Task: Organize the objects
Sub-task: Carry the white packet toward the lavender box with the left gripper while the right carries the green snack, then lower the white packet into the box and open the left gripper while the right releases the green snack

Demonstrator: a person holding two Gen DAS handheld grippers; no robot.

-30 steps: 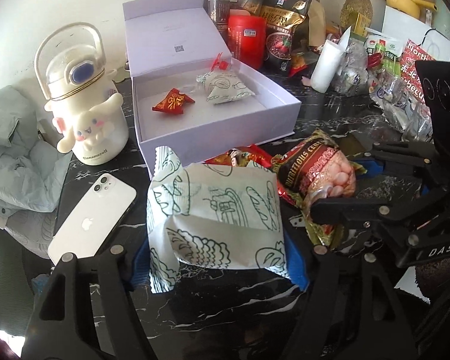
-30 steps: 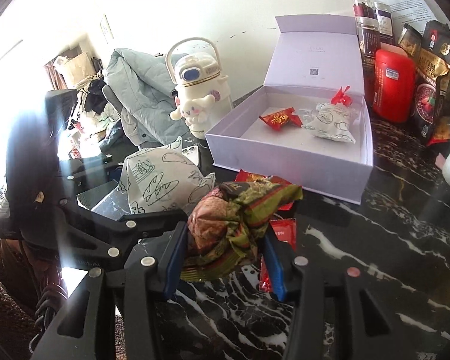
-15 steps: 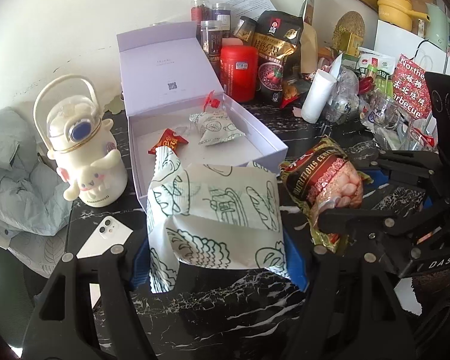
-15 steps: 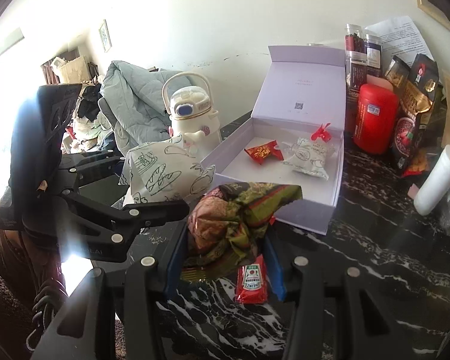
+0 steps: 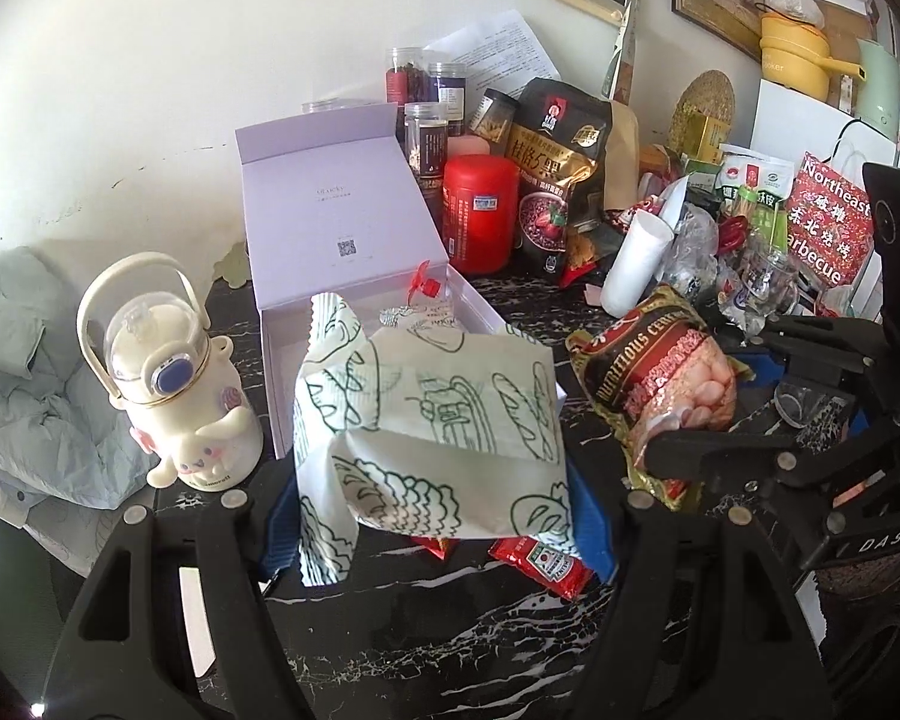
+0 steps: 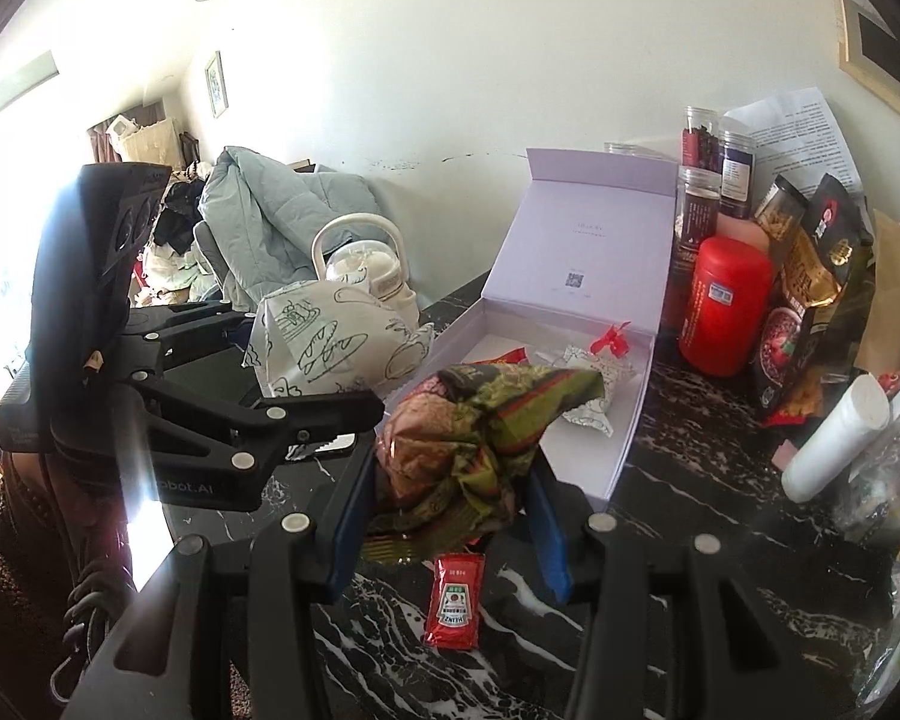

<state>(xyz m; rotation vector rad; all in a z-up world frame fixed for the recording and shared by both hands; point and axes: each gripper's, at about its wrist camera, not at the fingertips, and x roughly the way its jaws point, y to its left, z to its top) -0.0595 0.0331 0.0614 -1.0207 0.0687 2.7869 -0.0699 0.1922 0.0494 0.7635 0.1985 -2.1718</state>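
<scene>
My left gripper is shut on a white bread packet with green drawings, held above the table in front of the open lilac box. My right gripper is shut on a red and green peanut snack bag, also lifted, just right of the bread packet. The snack bag also shows in the left wrist view. Inside the box lie a small white patterned packet and a red candy. A red ketchup sachet lies on the black marble table below.
A white cartoon water bottle stands left of the box. A red canister, jars, dark snack bags and a white roll crowd the back right. A blue-grey jacket lies at the left. Another ketchup sachet lies under the bread packet.
Both grippers have risen with their packets, off the table and up toward the box. The phone has dropped out of the left view and the ketchup sachets are uncovered.
</scene>
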